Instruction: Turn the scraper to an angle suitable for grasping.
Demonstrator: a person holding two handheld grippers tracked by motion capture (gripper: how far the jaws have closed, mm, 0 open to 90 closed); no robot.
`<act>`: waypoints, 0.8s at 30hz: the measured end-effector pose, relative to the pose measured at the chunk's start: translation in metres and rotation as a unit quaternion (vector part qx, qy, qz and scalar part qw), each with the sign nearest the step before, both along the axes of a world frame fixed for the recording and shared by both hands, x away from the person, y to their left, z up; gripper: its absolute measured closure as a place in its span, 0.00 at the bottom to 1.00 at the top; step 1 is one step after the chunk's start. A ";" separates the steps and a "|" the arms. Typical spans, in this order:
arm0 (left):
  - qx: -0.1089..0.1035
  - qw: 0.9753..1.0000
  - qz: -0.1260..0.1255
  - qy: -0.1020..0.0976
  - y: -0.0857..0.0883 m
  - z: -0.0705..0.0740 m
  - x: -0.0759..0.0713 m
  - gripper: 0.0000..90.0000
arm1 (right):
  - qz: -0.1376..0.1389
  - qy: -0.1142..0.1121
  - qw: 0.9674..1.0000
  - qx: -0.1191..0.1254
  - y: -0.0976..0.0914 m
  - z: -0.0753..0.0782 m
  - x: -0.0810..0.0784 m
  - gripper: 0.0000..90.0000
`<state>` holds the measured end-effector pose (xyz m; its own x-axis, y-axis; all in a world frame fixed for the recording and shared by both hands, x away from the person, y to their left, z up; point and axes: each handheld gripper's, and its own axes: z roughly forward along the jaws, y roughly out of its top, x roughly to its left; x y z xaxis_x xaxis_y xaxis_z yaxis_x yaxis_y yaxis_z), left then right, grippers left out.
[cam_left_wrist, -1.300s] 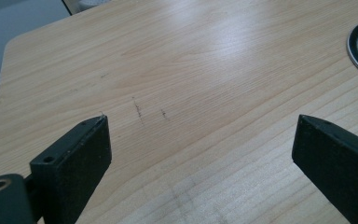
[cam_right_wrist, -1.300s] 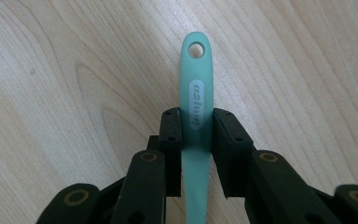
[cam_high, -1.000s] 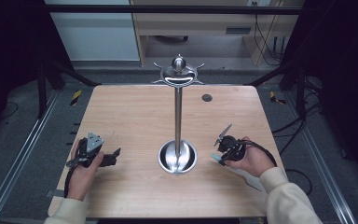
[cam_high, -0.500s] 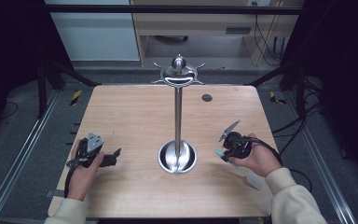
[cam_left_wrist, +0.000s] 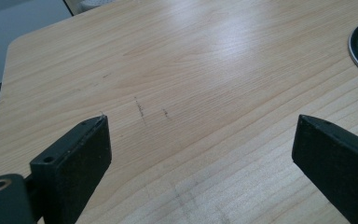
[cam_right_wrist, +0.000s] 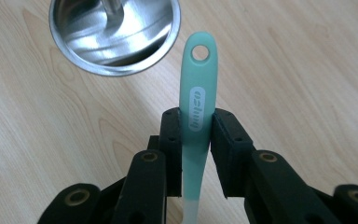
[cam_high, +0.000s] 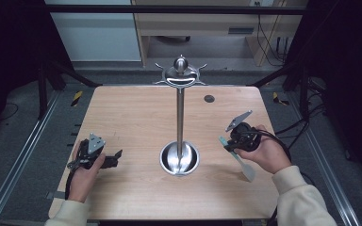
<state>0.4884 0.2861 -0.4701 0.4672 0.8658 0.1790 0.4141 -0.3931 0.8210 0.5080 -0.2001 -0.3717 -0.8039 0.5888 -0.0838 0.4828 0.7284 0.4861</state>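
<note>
You're holding the right gripper (cam_high: 229, 142) at centre right of the high view, jaws clamped on a mint-green silicone spatula with a hanging hole in its handle (cam_right_wrist: 197, 105). In the right gripper view the handle is sticking up from between the two black jaws at mid-frame, hole end pointing toward the round shiny steel base (cam_right_wrist: 114, 33) at the upper left. In the high view the spatula's pale blade end (cam_high: 246, 170) is trailing toward the lower right, just under your right hand (cam_high: 263, 154).

The tall steel utensil stand with hooked top (cam_high: 180, 113) is standing mid-frame on the light wooden table (cam_high: 136, 113).

Your left gripper (cam_high: 115, 157) is resting at the lower left of the high view, low on the tabletop, jaws spread wide with bare wood between them in the left gripper view. Your left hand (cam_high: 82, 174) is wrapping it from below.

A small dark round disc (cam_high: 209, 99) is sitting at the table's upper right.
</note>
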 end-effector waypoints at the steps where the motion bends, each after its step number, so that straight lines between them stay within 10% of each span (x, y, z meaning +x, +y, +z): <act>1: 0.000 1.000 0.000 0.000 0.000 0.000 0.000 0.05 | 0.003 -0.003 1.000 0.003 0.000 0.003 0.000 0.83; 24: 0.001 1.000 -0.001 0.001 0.000 0.000 0.000 0.05 | -0.006 -0.049 0.997 0.057 -0.005 0.033 -0.005 0.83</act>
